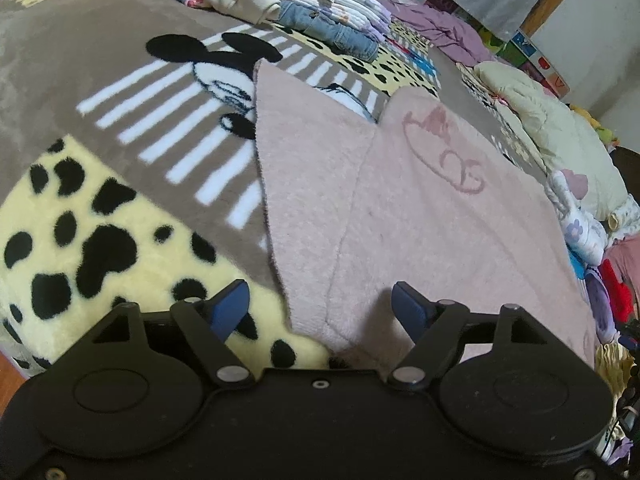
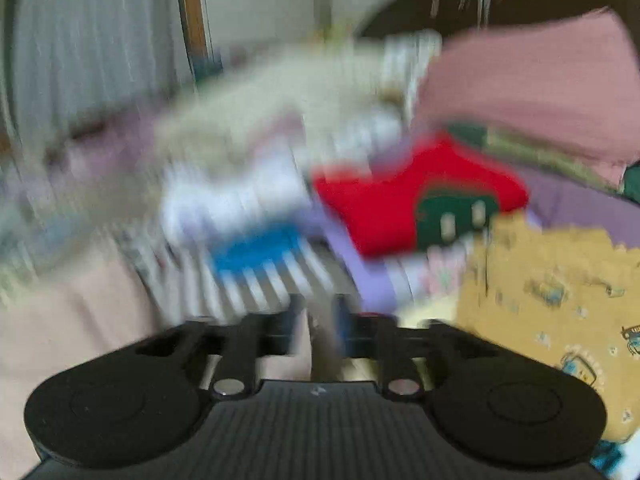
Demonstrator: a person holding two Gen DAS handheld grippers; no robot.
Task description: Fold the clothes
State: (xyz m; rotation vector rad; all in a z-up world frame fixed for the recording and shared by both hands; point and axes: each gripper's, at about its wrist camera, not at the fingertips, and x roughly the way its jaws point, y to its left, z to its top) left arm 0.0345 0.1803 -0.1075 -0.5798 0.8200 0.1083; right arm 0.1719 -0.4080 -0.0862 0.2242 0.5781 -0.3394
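The left claw (image 1: 320,304) is hovering wide open and holding nothing over the near edge of the pink fleece garment (image 1: 420,220), which is lying folded on the cartoon-mouse blanket (image 1: 100,100). Folded clothes (image 1: 332,12) are sitting at twelve o'clock. The right claw (image 2: 318,324) is blurred above a heap with a red garment (image 2: 400,204); its jaws are standing partly apart, though I cannot tell what, if anything, they are gripping.

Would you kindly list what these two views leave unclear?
- Right wrist view: motion blur smears the right gripper, so a grip cannot be judged; the red garment's dark motif is unreadable.
- Left wrist view: the open left gripper covers the fluffy pink garment's near edge.
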